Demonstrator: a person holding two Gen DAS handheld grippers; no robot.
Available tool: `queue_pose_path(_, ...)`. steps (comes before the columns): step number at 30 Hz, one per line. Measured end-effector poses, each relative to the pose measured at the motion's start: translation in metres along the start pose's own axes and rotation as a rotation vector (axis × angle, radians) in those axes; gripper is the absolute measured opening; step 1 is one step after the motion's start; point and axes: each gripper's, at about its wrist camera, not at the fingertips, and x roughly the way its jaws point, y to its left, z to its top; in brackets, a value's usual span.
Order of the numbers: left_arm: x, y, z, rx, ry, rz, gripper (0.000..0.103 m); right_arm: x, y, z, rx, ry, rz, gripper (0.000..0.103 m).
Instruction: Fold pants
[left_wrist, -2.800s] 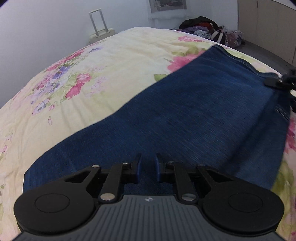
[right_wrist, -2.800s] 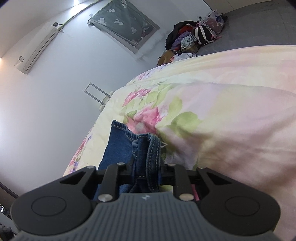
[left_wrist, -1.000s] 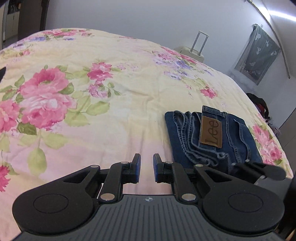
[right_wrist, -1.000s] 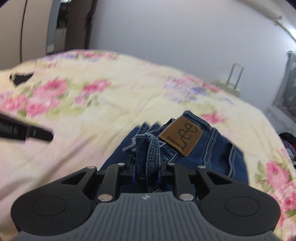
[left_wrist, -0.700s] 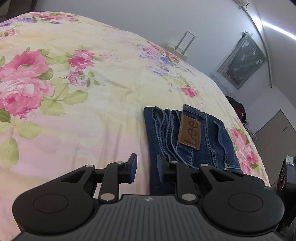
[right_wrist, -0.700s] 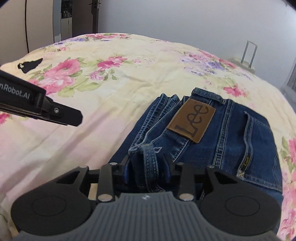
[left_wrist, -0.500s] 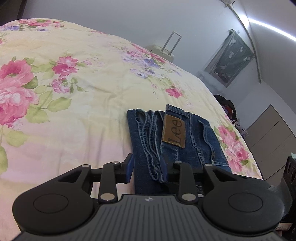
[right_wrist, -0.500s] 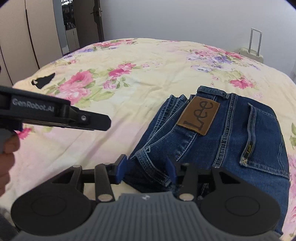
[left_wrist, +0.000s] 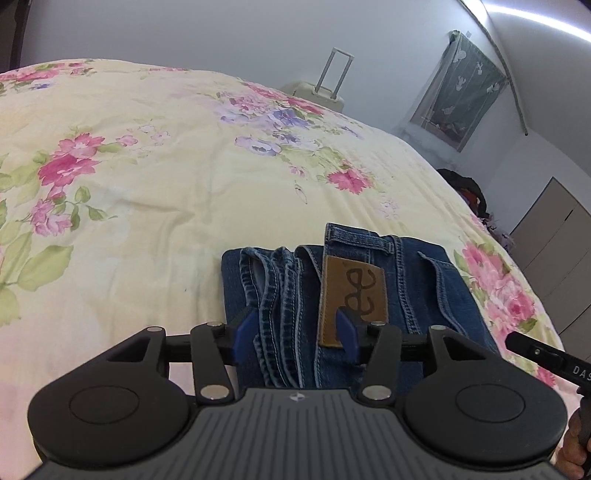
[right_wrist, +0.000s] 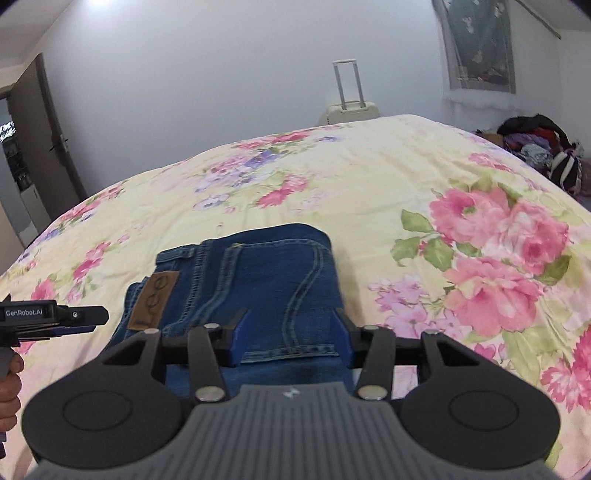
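Folded jeans (left_wrist: 369, 291) on bed (left_wrist: 155, 192), left gripper (left_wrist: 297, 334) and right gripper (right_wrist: 291, 336) spread wide, holding nothing.

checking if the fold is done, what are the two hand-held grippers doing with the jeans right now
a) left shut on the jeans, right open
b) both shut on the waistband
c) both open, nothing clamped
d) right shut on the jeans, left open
c: the left hand-held gripper and right hand-held gripper both have their jaws spread wide over the folded jeans, which lie flat on the floral bedspread, unclamped.
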Motion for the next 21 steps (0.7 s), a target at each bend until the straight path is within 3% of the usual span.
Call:
queue_pose_path(2,0.015,0.004,0.004,-0.013,0.018,0.003,0.047,0.01,-0.013,-0.001,0.025,-0.006,0.004,0.037)
queue_pose_path(5,0.029,0.008,0.007,-0.026,0.001,0.009,0.046,0.027,-0.024,-0.004,0.059,-0.005,0.012,0.037)
queue_pose_path(9,0.04,0.002,0.009,0.082,-0.009,0.058,0.044,0.042,-0.031,-0.007,0.09,-0.01,0.038,0.037)
queue_pose_path(12,0.042,-0.005,0.009,0.17,0.035,-0.01,0.034,0.048,-0.035,-0.006,0.102,-0.016,0.045,0.037)
queue_pose_path(14,0.04,-0.008,0.01,0.204,0.044,-0.017,0.034,0.05,-0.037,-0.006,0.115,-0.013,0.05,0.037)
queue_pose_path(17,0.046,0.001,0.014,0.16,0.074,-0.056,0.036,0.05,-0.039,-0.006,0.134,-0.003,0.052,0.038)
queue_pose_path(18,0.052,0.007,0.015,0.117,0.091,-0.056,0.044,0.05,-0.04,-0.006,0.14,0.0,0.054,0.038)
queue_pose_path(20,0.058,0.012,0.013,0.051,0.091,-0.066,0.042,0.05,-0.039,-0.006,0.145,0.003,0.057,0.038)
queue_pose_path(21,0.058,0.01,0.013,0.042,0.082,-0.068,0.035,0.05,-0.039,-0.006,0.143,0.004,0.056,0.038)
